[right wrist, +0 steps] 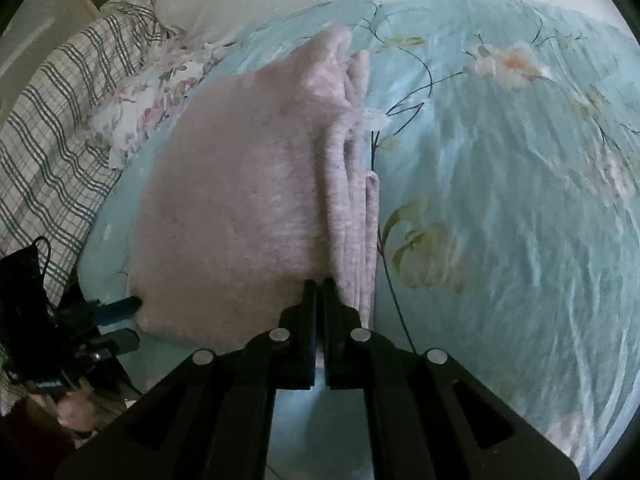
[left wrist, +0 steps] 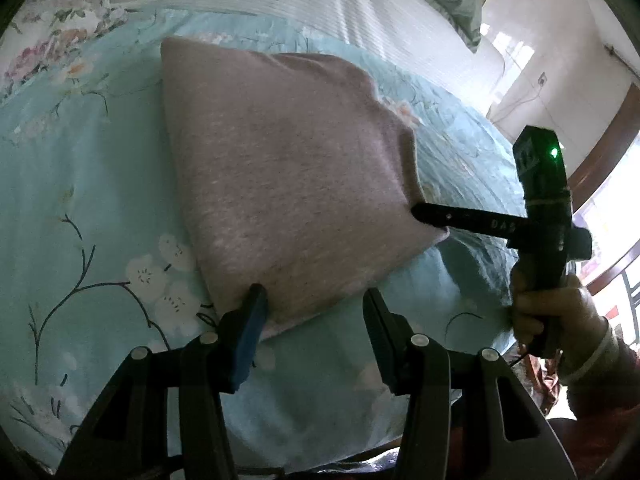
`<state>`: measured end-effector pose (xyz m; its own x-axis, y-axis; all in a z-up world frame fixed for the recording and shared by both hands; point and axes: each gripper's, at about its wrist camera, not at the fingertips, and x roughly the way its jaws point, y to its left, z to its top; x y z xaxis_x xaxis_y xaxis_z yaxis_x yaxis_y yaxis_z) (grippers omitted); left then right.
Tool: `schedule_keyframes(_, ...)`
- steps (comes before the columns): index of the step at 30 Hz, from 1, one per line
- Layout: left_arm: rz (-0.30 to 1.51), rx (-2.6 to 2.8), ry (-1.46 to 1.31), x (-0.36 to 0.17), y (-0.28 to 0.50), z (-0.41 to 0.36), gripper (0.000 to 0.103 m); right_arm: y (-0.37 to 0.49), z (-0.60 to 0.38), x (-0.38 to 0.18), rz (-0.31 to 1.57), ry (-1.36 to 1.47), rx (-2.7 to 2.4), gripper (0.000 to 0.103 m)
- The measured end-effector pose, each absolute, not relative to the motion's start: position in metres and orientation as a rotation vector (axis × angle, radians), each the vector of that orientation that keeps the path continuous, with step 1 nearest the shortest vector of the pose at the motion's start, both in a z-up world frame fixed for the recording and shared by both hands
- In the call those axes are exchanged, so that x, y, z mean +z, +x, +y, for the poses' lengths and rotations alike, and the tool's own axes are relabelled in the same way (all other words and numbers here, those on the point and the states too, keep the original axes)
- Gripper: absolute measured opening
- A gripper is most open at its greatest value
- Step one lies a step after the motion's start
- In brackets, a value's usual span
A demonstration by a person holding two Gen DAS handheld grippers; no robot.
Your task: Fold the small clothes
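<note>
The pink garment (left wrist: 280, 176) lies on the floral bedspread (left wrist: 80, 184), already folded into a compact stack with its layered edges showing along the right side (several folds look done). The right gripper (right wrist: 319, 284) is closed tight at the stack's near right corner; whether cloth is pinched between its pads I cannot tell. The left gripper (left wrist: 316, 300) stands partly open over the near edge, holding nothing. What seems left is a last fold or squaring the stack.
</note>
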<state>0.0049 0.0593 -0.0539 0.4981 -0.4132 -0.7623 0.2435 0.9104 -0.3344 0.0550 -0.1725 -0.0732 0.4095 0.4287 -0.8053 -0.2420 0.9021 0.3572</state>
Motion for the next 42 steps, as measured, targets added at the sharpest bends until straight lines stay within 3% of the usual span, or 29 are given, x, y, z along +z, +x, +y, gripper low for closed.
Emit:
schedule_keyframes(4,0.975,-0.397,-0.188,-0.050,0.003,0.059,0.049,0.057,-0.173,-0.067,1.081,0.209,0.430,0.004)
schedule_keyframes(12,0.852,-0.336,-0.303,-0.006,0.050,0.086,0.049,0.112,-0.160,-0.012,0.933,0.219,0.445,0.004)
schedule_keyframes(17,0.840,-0.277,-0.407,-0.013,0.101,0.098,0.048,0.162,-0.154,-0.037,0.976,0.237,0.383,0.004)
schedule_keyframes(21,0.935,-0.260,-0.382,-0.044,0.129,0.095,0.042,0.175,-0.169,-0.068,1.012,0.307,0.330,0.003)
schedule_keyframes(30,0.918,-0.220,-0.332,-0.027,0.118,0.090,0.043,0.172,-0.185,-0.060,1.014,0.355,0.328,0.004)
schedule_keyframes(32,0.906,-0.205,-0.312,-0.021,0.109,0.090,0.048,0.162,-0.187,-0.048,0.993,0.350,0.342,0.004)
schedule_keyframes(34,0.898,-0.167,-0.291,-0.015,0.098,0.090,0.070,0.151,-0.186,-0.039,0.979,0.334,0.360,0.005)
schedule_keyframes(35,0.896,-0.130,-0.280,-0.013,0.091,0.091,0.076,0.146,-0.184,-0.034,0.975,0.327,0.370,0.005)
schedule_keyframes(36,0.897,-0.100,-0.273,-0.012,0.085,0.094,0.084,0.137,-0.182,-0.028,0.973,0.315,0.385,0.011)
schedule_keyframes(37,0.897,-0.068,-0.268,-0.011,0.078,0.096,0.085,0.130,-0.181,-0.024,0.971,0.300,0.391,0.019)
schedule_keyframes(39,0.906,-0.026,-0.261,-0.012,0.066,0.099,0.085,0.116,-0.178,-0.018,0.959,0.276,0.386,0.062)
schedule_keyframes(42,0.928,0.027,-0.226,-0.019,0.044,0.102,0.085,0.087,-0.174,-0.011,0.927,0.236,0.405,0.065)
